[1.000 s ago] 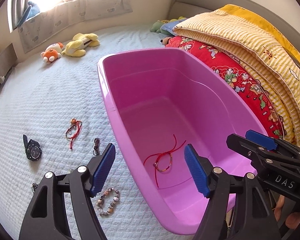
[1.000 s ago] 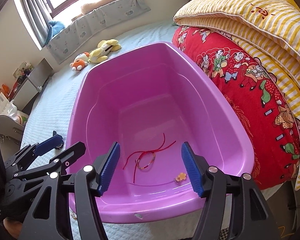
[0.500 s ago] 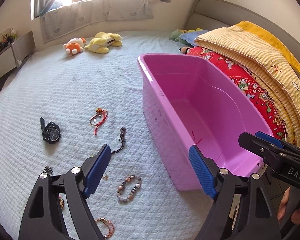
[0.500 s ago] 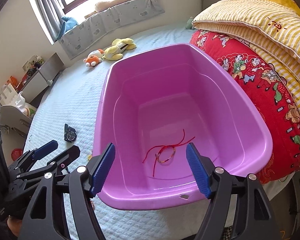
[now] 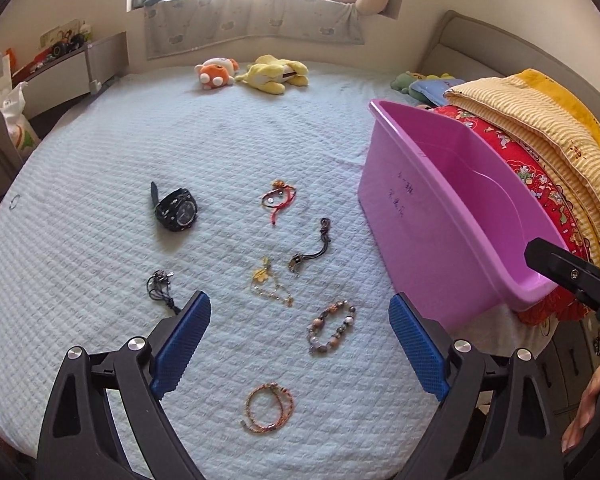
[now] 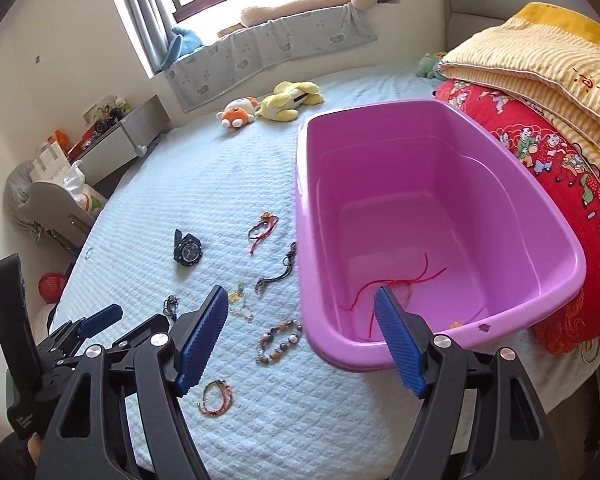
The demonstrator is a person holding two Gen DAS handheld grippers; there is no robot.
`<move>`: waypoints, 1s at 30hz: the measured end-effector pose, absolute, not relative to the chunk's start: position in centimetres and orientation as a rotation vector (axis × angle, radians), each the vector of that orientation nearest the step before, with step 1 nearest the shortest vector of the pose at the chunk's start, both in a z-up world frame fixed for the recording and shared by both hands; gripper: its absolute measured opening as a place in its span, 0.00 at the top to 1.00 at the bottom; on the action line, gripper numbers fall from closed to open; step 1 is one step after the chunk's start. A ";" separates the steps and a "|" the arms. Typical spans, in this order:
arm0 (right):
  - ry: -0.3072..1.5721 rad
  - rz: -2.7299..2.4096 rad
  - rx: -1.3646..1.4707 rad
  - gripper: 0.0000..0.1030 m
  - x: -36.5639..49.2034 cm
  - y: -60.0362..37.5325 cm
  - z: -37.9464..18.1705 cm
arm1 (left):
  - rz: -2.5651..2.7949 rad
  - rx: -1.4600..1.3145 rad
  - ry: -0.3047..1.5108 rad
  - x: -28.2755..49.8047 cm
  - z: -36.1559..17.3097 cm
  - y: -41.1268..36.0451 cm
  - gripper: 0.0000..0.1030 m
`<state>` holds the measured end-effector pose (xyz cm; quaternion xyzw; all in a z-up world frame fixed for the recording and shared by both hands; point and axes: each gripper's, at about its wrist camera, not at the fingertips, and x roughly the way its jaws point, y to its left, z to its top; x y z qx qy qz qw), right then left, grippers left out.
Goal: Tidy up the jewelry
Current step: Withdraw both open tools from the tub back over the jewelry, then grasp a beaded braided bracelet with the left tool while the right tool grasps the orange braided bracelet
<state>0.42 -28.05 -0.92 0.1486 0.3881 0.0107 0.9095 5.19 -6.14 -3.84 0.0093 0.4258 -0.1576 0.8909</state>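
Swung away from the pink tub [image 5: 452,216] and out over the open bed [image 5: 100,140], both tools. Seen a second ago looking down into the tub; now facing the loose pieces on the white cover. Left tool [image 5: 300,344] wide, its jaws just opened further, nothing between them. Right tool [image 6: 300,340] wide too, opened within the last second, also with nothing held. Judged meaning: 1 drop done, next pick about to start.

Tub against the red quilt [image 6: 548,152] on the bed's right side, near the front edge. Inside it, on the floor toward the near wall, 1 red string bracelet [image 6: 396,280] and a small yellow bit [image 6: 455,325] near the front corner; rest of the tub floor bare.

Left on the bed cover, left of the tub, largest first:
- black watch [image 5: 176,210], furthest toward the left side
- bead bracelet [image 5: 332,326], close to the tub's near corner
- orange cord loop [image 5: 269,408], nearest the front edge, between the left tool's jaws in the left view
- red cord charm [image 5: 278,200], toward the middle of the bed
- dark cord pendant [image 5: 312,252], just beside the tub wall
- gold chain with yellow charm [image 5: 268,286]
- small dark tangle [image 5: 160,284], just beyond the left tool's left pad

Judged: 7 pieces to go, early in the task.
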 end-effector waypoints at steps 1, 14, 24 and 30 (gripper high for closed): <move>0.796 0.033 0.296 0.30 0.2 -27.4 -0.9 | -0.312 0.025 0.879 4.9 -3.9 -5.4 0.13; 0.791 0.176 0.301 0.30 -2.2 -20.4 -3.3 | -0.151 0.094 0.843 0.9 -5.7 4.4 0.13; 0.879 0.187 0.308 0.30 -3.1 -16.8 -9.6 | -0.097 0.041 0.910 0.3 -10.4 8.2 0.13; 0.929 0.179 0.277 0.30 -3.4 -15.0 -13.7 | -0.089 0.036 0.926 0.4 -12.9 9.1 0.13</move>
